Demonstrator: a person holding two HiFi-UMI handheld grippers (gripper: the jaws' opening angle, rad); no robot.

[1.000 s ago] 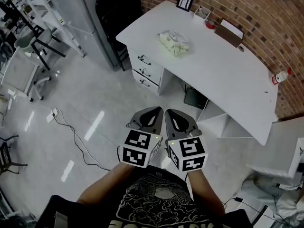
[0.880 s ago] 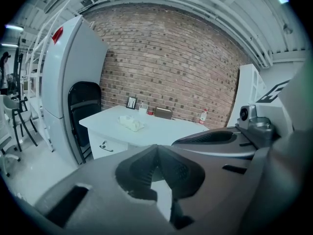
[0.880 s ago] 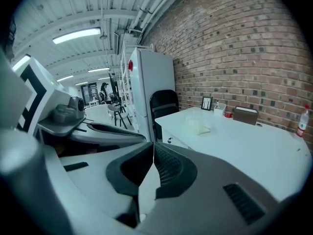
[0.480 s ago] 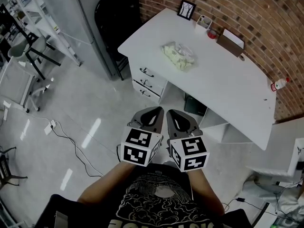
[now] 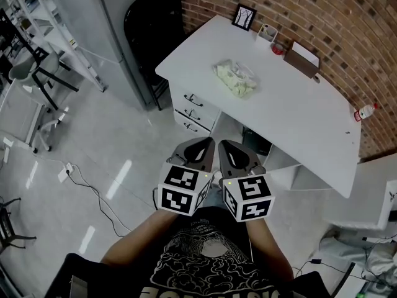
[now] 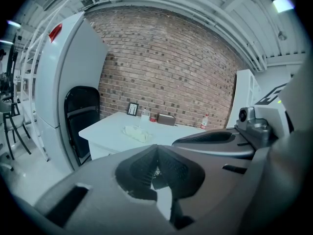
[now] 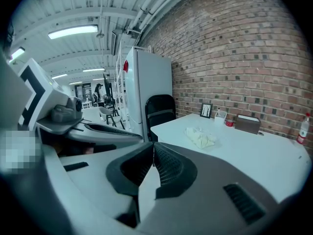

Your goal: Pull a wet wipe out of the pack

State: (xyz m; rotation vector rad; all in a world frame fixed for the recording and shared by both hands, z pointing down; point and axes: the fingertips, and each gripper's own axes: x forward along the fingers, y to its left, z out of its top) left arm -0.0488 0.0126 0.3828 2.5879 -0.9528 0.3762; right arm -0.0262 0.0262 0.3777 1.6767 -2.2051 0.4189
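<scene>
head view: wipe pack (image 5: 236, 78) long axis diagonal, upper-left to lower-right

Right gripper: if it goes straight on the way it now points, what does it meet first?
Open air, then probably the near corner of the white desk, left of the wet wipe pack; depth is unclear.

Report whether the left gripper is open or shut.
Shut. The left gripper has its fingers pressed together at the tips, nothing between them, in its own view.
</scene>
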